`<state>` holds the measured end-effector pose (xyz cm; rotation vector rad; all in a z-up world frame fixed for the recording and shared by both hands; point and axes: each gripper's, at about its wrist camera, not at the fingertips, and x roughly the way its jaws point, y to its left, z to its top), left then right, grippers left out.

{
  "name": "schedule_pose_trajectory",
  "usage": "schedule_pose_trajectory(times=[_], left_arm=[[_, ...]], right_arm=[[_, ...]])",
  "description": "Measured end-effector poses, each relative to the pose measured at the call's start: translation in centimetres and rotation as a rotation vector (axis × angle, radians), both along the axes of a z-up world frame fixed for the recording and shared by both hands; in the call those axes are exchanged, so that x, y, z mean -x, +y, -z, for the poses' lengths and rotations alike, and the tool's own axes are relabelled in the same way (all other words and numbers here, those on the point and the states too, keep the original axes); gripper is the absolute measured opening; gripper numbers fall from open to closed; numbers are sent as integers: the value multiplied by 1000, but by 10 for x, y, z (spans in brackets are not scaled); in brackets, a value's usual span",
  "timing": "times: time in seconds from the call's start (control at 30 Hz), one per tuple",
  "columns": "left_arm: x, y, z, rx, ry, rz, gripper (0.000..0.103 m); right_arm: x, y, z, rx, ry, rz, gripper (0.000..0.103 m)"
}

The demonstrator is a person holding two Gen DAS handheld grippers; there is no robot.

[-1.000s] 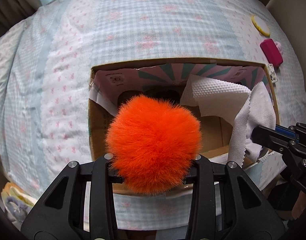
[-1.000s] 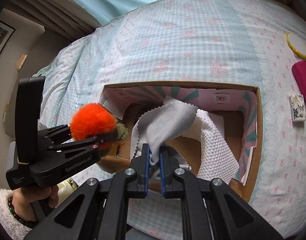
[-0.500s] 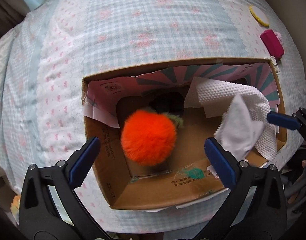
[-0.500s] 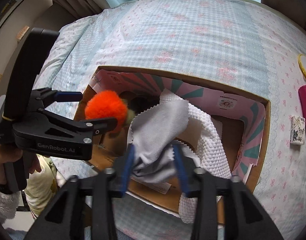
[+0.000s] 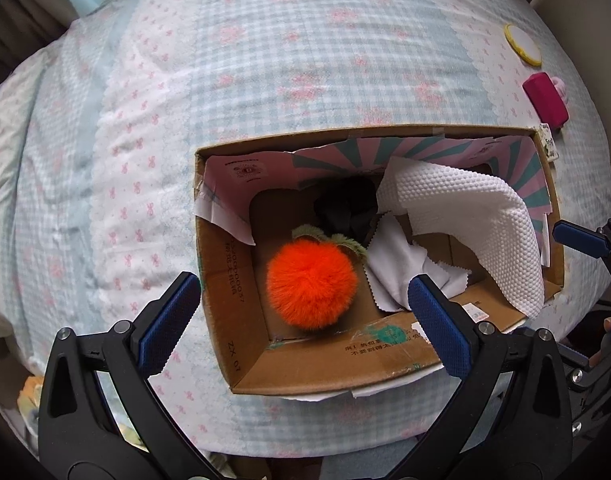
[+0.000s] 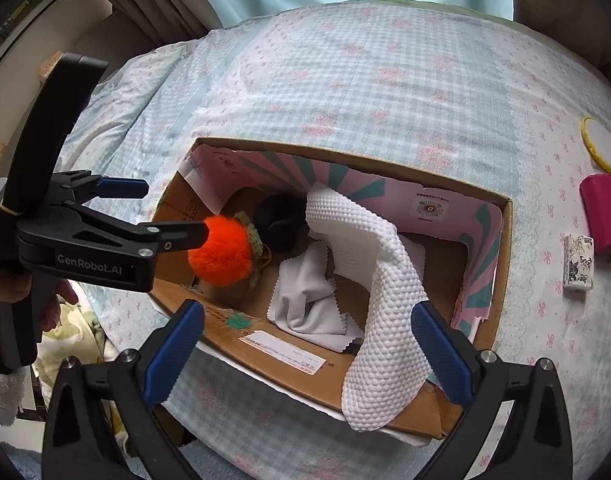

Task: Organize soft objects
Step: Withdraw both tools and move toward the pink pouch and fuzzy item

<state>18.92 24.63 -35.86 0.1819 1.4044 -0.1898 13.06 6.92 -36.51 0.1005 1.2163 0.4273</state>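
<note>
An open cardboard box (image 5: 241,344) (image 6: 501,240) sits on the bed. Inside lie an orange fluffy ball (image 5: 311,284) (image 6: 221,256) with green leaves, a grey cloth (image 5: 401,264) (image 6: 305,292), a dark soft thing (image 5: 345,208) (image 6: 279,220) at the back, and a white textured towel (image 5: 485,220) (image 6: 381,304) draped over the near right rim. My left gripper (image 5: 301,320) is open and empty above the box's near left corner; it also shows in the right wrist view (image 6: 145,212). My right gripper (image 6: 305,348) is open and empty above the near rim.
The bed has a blue checked cover (image 5: 305,60) (image 6: 385,72). On it to the right of the box lie a yellow-rimmed round thing (image 5: 523,44) (image 6: 601,144), a magenta block (image 5: 545,98) (image 6: 603,212) and a small patterned white box (image 6: 579,262).
My left gripper opened and dropped the orange ball into the box. My right gripper opened and let the grey cloth fall inside. Both grippers pulled back from the box.
</note>
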Motion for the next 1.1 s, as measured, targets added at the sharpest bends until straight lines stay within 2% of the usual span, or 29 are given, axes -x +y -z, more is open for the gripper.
schedule_pose_trajectory(times=[0.23, 0.47, 0.73, 0.83, 0.93, 1.1], left_arm=[[15, 4, -39, 4, -21, -46, 103], [37, -9, -105, 9, -113, -60, 103], [41, -59, -176, 70, -262, -26, 103], [38, -83, -190, 139, -291, 12, 103], [37, -108, -202, 211, -308, 43, 103], [38, -153, -217, 234, -334, 54, 103]], right_arm=[[11, -5, -33, 14, -35, 22, 103], [39, -31, -99, 26, -105, 126, 103], [75, -106, -182, 62, -205, 335, 103], [87, -137, -204, 97, -212, 425, 103], [97, -168, -222, 174, -237, 503, 103], [102, -223, -240, 207, -278, 556, 103]])
